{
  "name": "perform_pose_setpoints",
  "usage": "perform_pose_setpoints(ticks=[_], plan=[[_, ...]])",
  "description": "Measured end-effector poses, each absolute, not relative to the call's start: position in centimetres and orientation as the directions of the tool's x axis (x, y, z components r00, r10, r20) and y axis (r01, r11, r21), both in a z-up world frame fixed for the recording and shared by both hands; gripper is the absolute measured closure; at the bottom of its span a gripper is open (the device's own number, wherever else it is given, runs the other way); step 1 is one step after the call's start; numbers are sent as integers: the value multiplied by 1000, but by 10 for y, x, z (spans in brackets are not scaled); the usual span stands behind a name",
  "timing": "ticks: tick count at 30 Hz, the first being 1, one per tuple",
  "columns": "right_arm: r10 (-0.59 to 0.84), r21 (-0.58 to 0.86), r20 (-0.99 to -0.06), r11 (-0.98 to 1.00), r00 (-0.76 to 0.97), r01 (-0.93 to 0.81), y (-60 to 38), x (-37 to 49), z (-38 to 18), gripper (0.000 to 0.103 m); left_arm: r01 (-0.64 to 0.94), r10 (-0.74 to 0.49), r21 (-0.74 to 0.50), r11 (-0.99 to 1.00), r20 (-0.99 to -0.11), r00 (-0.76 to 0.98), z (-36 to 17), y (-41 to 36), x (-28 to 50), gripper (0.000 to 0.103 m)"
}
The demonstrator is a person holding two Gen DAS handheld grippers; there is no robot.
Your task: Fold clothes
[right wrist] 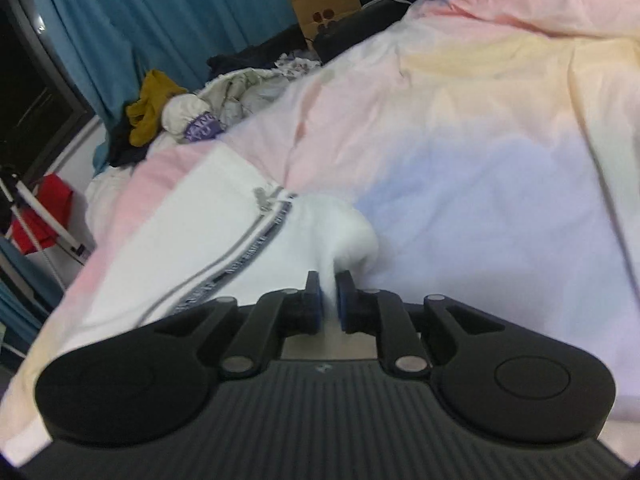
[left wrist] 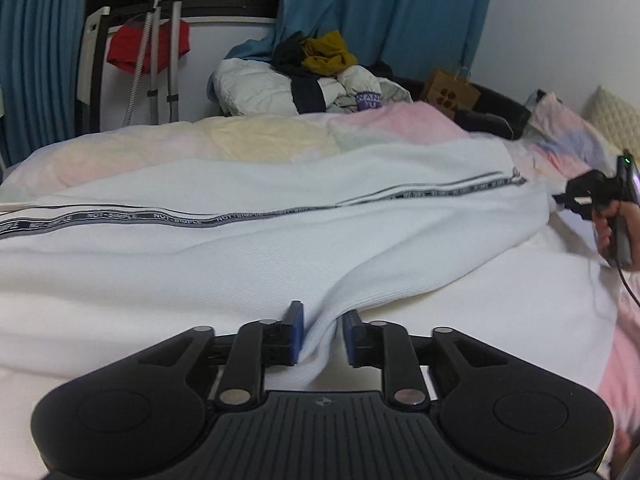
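1. The white garment (left wrist: 280, 240) lies spread across the bed, a dark lettered tape (left wrist: 240, 216) running along its length. It looks a soft, thickish knit, light enough to lift but floppy, so it should sag and drag between two holds, not keep any shape.
2. I'd judge the best holds are the edges and corners, where a pinched fold gives the pads something to bite on; the flat middle would only bunch.
3. The left gripper (left wrist: 320, 336) has a ridge of the white cloth between its blue pads (left wrist: 295, 336), near edge of the garment; the jaws seem pressed on it, though a slight gap shows.
4. The right gripper (right wrist: 328, 300) pinches a bunched white end of the garment, jaws closed on the cloth.
5. Count: one garment being worked, two grippers, each holding it.
6. Under it, one pastel duvet (right wrist: 480, 140).
7. Farther off, one heap of other clothes (left wrist: 316, 76), one brown paper bag (left wrist: 452, 92), blue curtains (left wrist: 384, 12).
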State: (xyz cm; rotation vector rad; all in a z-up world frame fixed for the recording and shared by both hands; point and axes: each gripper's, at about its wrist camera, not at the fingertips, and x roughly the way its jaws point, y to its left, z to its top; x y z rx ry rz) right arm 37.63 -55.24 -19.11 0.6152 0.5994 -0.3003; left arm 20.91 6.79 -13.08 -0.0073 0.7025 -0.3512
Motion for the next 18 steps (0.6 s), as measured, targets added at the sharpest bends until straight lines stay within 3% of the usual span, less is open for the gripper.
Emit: perform_pose_setpoints(ticks=[2, 8, 11, 16, 18], plan=[[-84, 460, -606, 774, 791, 435, -548, 356, -181, 77, 301, -317, -135, 944, -624, 715, -121, 67, 199, 57], [-71, 562, -580, 686, 812, 462, -531, 272, -164, 69, 237, -298, -182, 954, -596, 746, -93, 64, 143, 40], [-78, 558, -600, 673, 796, 486, -523, 235, -161, 65, 196, -276, -197, 961, -593, 756, -84, 67, 115, 38], [-92, 523, -645, 671, 759, 526, -521, 195, -155, 62, 111, -195, -175, 978, -597, 778, -70, 78, 81, 24], [-105, 519, -651, 661, 752, 542, -523, 186, -155, 46, 73, -158, -165, 984, -595, 788, -65, 83, 69, 20]])
